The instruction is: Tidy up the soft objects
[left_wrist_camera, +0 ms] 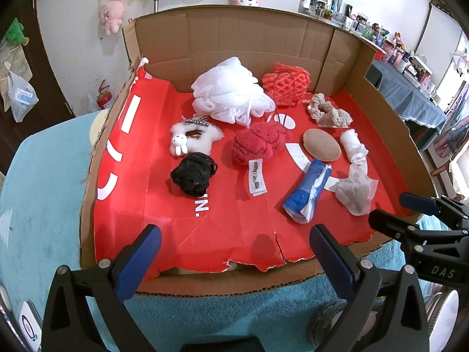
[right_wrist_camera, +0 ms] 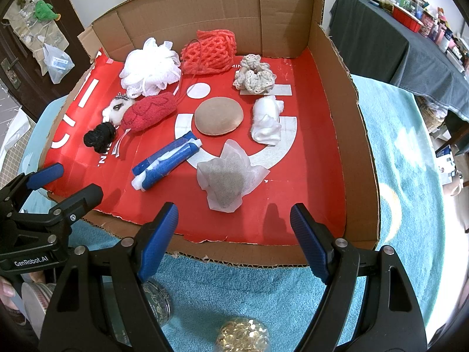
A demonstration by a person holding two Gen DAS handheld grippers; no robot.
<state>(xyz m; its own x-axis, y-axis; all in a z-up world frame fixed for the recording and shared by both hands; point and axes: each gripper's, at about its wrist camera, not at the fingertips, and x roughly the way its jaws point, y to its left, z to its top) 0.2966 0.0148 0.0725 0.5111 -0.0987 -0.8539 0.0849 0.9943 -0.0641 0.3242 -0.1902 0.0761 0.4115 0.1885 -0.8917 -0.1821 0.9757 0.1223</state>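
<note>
Right gripper (left_wrist_camera: pixel 410 208) marked DAS; left gripper (right_wrist_camera: pixel 61 180) GenRobot.AI.

The box (right_wrist_camera: pixel 346 123) was brown with a red, white-marked floor. Ahead of the blue-padded right gripper (right_wrist_camera: pixel 234 226) lay a white mesh pouch (right_wrist_camera: pixel 228 176), left of it a blue roll (right_wrist_camera: pixel 167 161), beyond it a tan pad (right_wrist_camera: pixel 218 116).

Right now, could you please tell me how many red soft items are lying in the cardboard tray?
2: the fuzzy red plush bundle left of the tray's centre, and the orange-red foam net near the back wall, beside the white mesh pouf. None appears hidden.
</note>
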